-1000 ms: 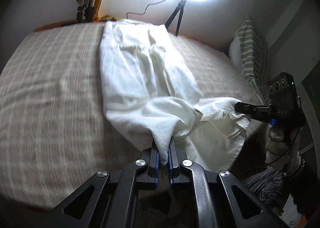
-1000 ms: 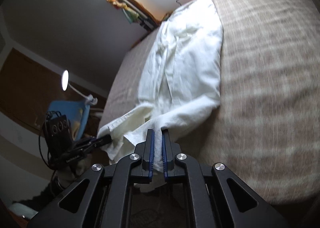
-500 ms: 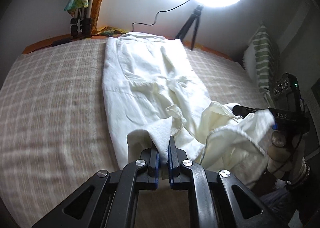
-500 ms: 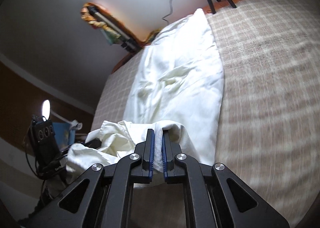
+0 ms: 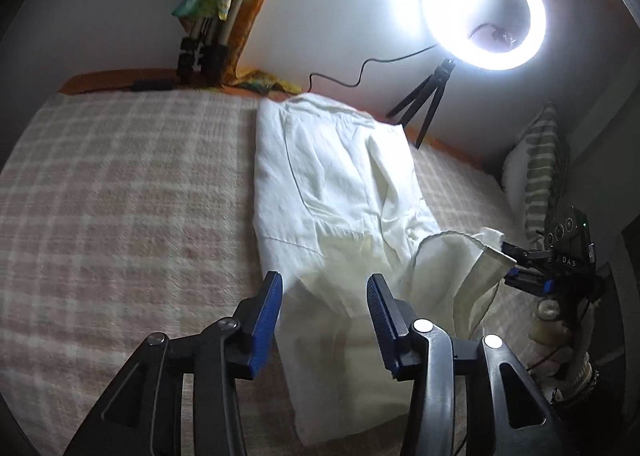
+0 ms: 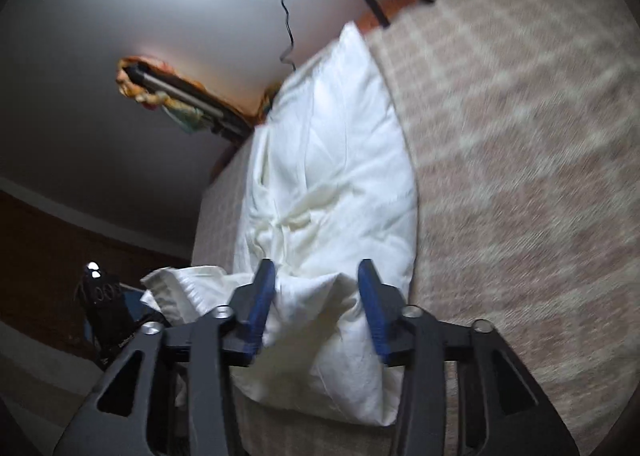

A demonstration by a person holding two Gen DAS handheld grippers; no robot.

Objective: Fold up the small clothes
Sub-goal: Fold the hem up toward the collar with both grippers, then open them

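Note:
A white garment (image 5: 332, 183) lies lengthwise on the checked bedspread (image 5: 120, 195), its near end folded back over itself. My left gripper (image 5: 325, 280) hovers over that folded end; its jaws are opening, and the cloth lies between the blue pads without being pressed. In the right wrist view the same garment (image 6: 328, 159) bunches up between the pads of my right gripper (image 6: 316, 268), whose jaws are also opening and stand clear of the cloth. The right gripper (image 5: 514, 264) also shows at the garment's loose right corner.
A lit ring light (image 5: 484, 7) on a small tripod (image 5: 424, 107) stands at the bed's far edge, with a cable along the wall. A striped pillow (image 5: 540, 171) leans at the right. Folded stands (image 5: 204, 51) rest in the far corner. Bare bedspread (image 6: 520, 135) lies on both sides.
Both grippers carried the garment's near end up the bed, folding it over the rest. Their jaws, shut on the cloth before, have parted and let it go.

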